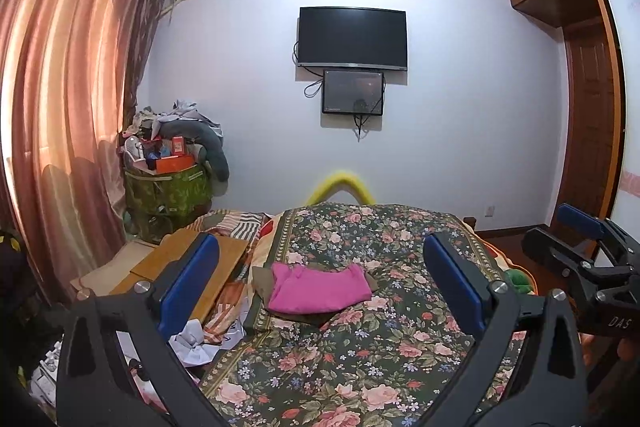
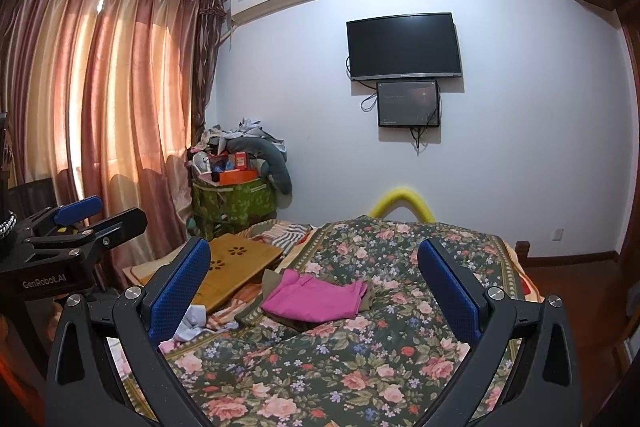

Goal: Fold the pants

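Observation:
Folded pink pants [image 1: 320, 289] lie on top of a folded olive-brown garment [image 1: 262, 277] in the middle of the floral bedspread [image 1: 360, 367]. They also show in the right wrist view [image 2: 316, 298]. My left gripper [image 1: 320, 275] is open and empty, held above the near end of the bed, short of the pants. My right gripper [image 2: 314, 277] is open and empty too, beside the left one. The right gripper shows at the right edge of the left wrist view [image 1: 588, 247], and the left gripper shows at the left edge of the right wrist view [image 2: 80, 223].
A wooden lap tray [image 2: 236, 269] and crumpled white paper [image 1: 192, 343] lie on the bed's left side. A green bin piled with clutter [image 1: 168, 187] stands by the curtains [image 1: 68, 107]. A TV [image 1: 352, 39] hangs on the far wall. A yellow foam bumper [image 1: 340, 185] marks the bed's far end.

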A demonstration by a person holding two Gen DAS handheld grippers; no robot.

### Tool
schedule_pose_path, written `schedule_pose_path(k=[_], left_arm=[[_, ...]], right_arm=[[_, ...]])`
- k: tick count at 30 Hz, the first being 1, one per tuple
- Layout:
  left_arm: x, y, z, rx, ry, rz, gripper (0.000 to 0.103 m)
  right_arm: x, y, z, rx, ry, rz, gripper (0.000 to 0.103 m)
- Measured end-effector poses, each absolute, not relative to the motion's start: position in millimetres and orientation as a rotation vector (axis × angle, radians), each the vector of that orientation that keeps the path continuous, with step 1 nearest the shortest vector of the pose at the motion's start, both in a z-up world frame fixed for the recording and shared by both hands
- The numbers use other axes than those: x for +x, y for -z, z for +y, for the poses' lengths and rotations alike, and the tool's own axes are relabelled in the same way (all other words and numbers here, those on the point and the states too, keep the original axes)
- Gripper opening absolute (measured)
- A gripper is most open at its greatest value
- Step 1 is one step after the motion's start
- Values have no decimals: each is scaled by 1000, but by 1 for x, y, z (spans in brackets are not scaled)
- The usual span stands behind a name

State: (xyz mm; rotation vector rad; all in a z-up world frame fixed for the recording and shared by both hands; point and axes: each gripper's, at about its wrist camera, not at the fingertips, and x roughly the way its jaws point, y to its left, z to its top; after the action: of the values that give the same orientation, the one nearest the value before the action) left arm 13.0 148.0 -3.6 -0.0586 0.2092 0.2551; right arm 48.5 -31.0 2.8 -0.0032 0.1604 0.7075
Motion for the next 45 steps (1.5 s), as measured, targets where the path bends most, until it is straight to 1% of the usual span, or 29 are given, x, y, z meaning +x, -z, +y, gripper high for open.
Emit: schedule_pose_path(k=[45], left_arm=[[22, 6, 141, -36, -196, 231, 103]], right_arm=[[49, -6, -36, 26, -700, 164, 103]])
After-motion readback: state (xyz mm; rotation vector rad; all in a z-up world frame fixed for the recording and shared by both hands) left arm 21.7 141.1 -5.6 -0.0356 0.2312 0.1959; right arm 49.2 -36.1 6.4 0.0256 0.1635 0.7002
